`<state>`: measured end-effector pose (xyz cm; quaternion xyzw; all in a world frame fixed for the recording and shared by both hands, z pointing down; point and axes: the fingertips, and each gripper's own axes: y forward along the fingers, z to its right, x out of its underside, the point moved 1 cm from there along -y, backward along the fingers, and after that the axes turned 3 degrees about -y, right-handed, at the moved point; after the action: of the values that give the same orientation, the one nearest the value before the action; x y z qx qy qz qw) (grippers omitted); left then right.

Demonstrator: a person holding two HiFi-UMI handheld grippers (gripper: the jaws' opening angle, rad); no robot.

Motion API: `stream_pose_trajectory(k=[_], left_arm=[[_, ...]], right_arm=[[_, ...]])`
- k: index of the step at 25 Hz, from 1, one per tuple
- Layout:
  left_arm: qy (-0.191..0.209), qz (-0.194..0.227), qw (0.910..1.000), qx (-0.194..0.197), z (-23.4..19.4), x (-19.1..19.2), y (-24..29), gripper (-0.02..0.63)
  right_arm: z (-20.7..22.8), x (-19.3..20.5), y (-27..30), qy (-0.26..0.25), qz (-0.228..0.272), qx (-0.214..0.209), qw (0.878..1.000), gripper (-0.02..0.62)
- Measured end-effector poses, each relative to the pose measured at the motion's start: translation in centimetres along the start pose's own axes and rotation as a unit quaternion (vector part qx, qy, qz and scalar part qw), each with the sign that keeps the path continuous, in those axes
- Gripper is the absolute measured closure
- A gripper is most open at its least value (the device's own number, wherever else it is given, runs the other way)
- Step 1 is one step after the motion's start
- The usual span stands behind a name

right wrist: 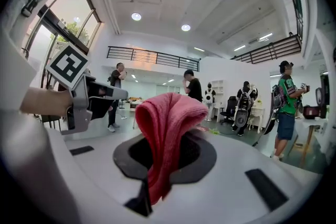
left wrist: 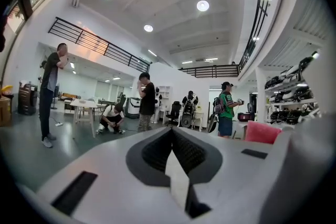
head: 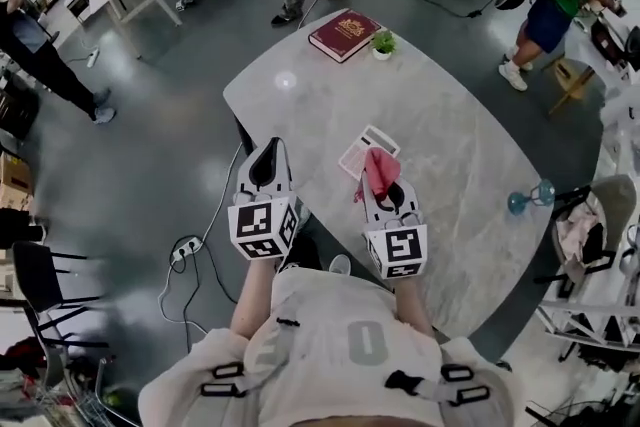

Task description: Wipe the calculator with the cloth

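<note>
Pinching cloth (right wrist: 170, 118) — right gripper (right wrist: 157, 176), calculator (head: 362, 155) near

The left gripper (head: 267, 155) and right gripper (head: 392, 203) point forward side by side at the table's (head: 330, 105) near edge, the left's jaws together and empty, the right's clamped on a pink cloth (head: 380, 170).

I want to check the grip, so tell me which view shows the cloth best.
The right gripper view: the pink cloth fills the centre, clamped in the right gripper. The head view shows the cloth small, from above. The left gripper view catches only a pink corner.
</note>
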<state>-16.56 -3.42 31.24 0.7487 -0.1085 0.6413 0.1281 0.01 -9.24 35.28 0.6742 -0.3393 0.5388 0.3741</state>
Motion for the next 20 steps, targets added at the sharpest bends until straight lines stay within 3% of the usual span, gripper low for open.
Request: stream_pose_trajectory(k=[9,20], left_arm=[[0.009,-0.018,0.9921,0.124,5.5,0.2,7.3,0.586],[0.035,-0.034,0.9639,0.262,9.6,-0.2,14.4,0.586]], right_arm=[[5.9,0.3,-1.4,0.006,-0.013,0.140,0.990,0.538],[10.6,0.3,-2.7,0.030,-0.026,0.311,0.950,0.538]])
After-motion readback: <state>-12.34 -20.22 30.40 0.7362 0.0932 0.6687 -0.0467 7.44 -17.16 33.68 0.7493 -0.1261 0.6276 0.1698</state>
